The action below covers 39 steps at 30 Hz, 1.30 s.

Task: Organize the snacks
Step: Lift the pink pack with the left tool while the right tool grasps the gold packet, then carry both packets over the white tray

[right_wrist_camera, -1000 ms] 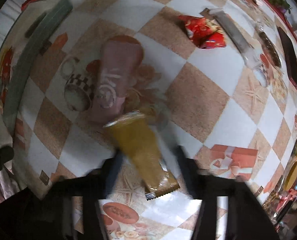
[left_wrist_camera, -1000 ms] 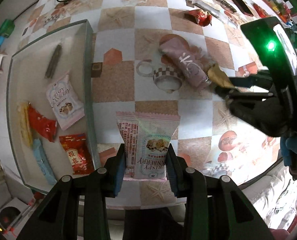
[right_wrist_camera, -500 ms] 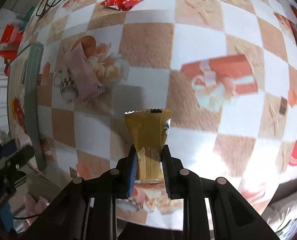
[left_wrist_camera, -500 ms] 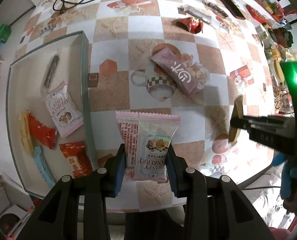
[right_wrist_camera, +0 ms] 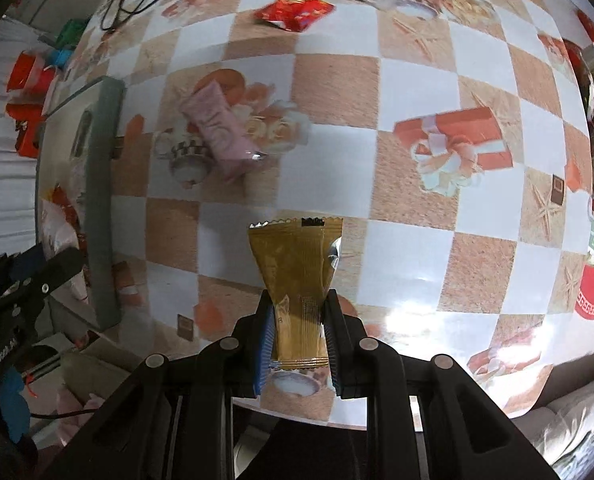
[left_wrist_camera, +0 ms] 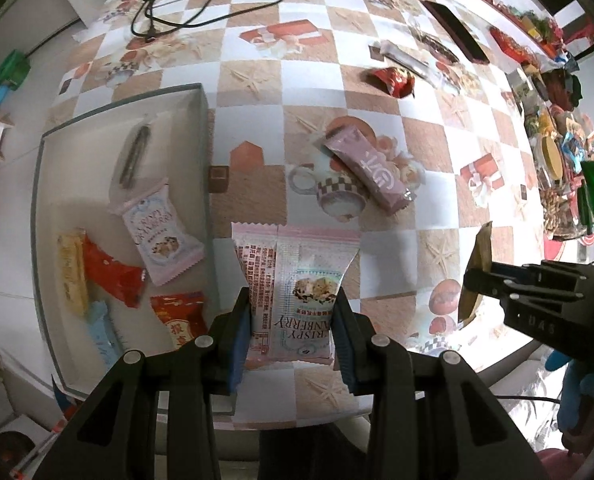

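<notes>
Left wrist view: since a second ago the right tongs (left_wrist_camera: pixel 471 280) have pulled back from the pink bar (left_wrist_camera: pixel 367 170) on the checkered surface (left_wrist_camera: pixel 337 92) and now hang at the right edge of the view, lifted clear with a gold packet (left_wrist_camera: pixel 475 272) nipped between the tips. The left tongs (left_wrist_camera: pixel 293 320) look unchanged: closed narrowly on the lower half of a pink cranberry packet (left_wrist_camera: pixel 297 280), which stands upright between the blue pads (left_wrist_camera: pixel 239 334), its top edge pointing away. The grey tray (left_wrist_camera: pixel 205 152) lies just to the left of that packet, holding a matching pink packet (left_wrist_camera: pixel 161 236), a dark stick (left_wrist_camera: pixel 133 156), a yellow bar (left_wrist_camera: pixel 71 272), a red wrapper (left_wrist_camera: pixel 113 276), a second red packet (left_wrist_camera: pixel 179 316) and a pale blue bar (left_wrist_camera: pixel 103 332). The pink bar rests beyond the held packet, slanted across a printed cup. A red candy wrapper (left_wrist_camera: pixel 393 78) lies farther off, near a black cable (left_wrist_camera: pixel 185 4).

Right wrist view: a second ago the gold packet (right_wrist_camera: pixel 297 280) was blurred and low over the surface (right_wrist_camera: pixel 337 88) by the pink bar (right_wrist_camera: pixel 217 132); now it is sharp, upright and held. The right tongs (right_wrist_camera: pixel 297 332) are nearly closed, pinching its lower half, the crimped top free above. The pink bar lies well apart, up and to the left. The tray's wall (right_wrist_camera: pixel 101 200) runs down the left side, with the left tongs (right_wrist_camera: pixel 37 276) beside it; their grip cannot be told here. The red candy wrapper (right_wrist_camera: pixel 293 12) sits at the top.
</notes>
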Each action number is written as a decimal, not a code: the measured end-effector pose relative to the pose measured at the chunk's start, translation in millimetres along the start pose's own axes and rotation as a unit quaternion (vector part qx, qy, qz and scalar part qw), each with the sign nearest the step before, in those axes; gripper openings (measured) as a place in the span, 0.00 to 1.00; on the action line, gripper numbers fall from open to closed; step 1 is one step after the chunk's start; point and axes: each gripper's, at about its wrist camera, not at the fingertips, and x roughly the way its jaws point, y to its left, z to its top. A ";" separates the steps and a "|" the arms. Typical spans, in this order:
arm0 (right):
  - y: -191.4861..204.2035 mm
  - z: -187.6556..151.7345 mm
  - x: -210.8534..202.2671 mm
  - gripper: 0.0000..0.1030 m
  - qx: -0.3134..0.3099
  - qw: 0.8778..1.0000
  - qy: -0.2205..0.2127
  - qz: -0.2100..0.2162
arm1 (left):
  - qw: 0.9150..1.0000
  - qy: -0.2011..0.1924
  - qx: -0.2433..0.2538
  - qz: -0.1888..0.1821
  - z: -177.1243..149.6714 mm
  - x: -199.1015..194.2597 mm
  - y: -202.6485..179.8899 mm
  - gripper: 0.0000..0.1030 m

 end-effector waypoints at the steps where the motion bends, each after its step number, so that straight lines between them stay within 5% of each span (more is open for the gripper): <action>1: 5.5 -0.4 -3.5 0.24 -0.004 1.000 -0.001 -0.001 | 1.000 -0.002 -0.002 -0.001 -0.1 -1.2 2.2 0.39; 8: 38.7 7.6 -7.8 0.24 -0.034 0.999 -0.007 -0.009 | 1.000 -0.014 -0.018 -0.002 -4.7 -9.1 19.8 0.39; 9: 43.2 9.4 -7.6 0.24 -0.013 0.998 0.007 -0.059 | 1.000 -0.015 -0.023 -0.001 -5.9 -10.0 24.1 0.39; 39: 179.6 52.5 14.7 0.24 -0.136 0.989 0.007 -0.061 | 0.994 -0.027 -0.106 0.010 -36.1 -18.2 118.3 0.39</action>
